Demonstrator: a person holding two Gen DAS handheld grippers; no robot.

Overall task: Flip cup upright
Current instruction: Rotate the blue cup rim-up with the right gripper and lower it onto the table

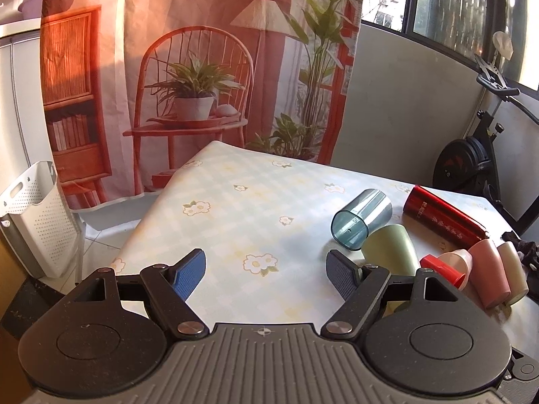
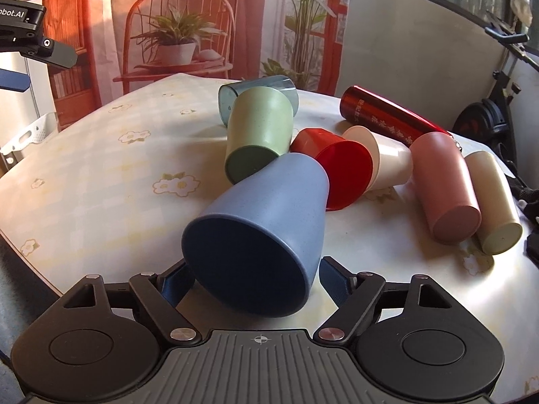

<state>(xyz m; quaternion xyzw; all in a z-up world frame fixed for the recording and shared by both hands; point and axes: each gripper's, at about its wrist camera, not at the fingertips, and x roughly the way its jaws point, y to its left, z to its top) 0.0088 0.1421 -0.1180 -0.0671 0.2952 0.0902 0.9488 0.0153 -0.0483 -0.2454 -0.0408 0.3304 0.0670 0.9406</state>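
Between the fingers of our right gripper (image 2: 254, 281) lies the blue cup (image 2: 259, 232), on its side on the flowered tablecloth (image 2: 101, 175), its open mouth turned toward our camera and its base pointing to 1 o'clock. Our pads stand apart on either side of the rim; whether they already touch the wall we cannot tell, because the cup hides the fingertips, but the jaws look spread rather than clenched. We judge the step in hand to be the approach and grasp of this cup, with the flip itself not yet begun.

At 12 o'clock from the blue cup's base rests a green cup (image 2: 257, 134), touching or nearly touching it, and behind that a clear teal tumbler (image 2: 283, 84). At 2 o'clock a red cup (image 2: 340, 171) leans close against the blue one, then a white cup (image 2: 387, 158), a pink cup (image 2: 441, 185) and a beige cup (image 2: 495, 205), all lying down, with a red flask (image 2: 387, 114) beyond them.

Our left gripper (image 1: 266, 269) hovers over bare cloth with fingers released wide and nothing between them; the teal tumbler sits at its 2 o'clock, well apart.

Next, we judge, the right pads need to close on the blue wall near the rim, lift it free of the green and red neighbours, then rotate the wrist so the mouth faces up. The crowding is the risk: a careless swing could roll the red cup.
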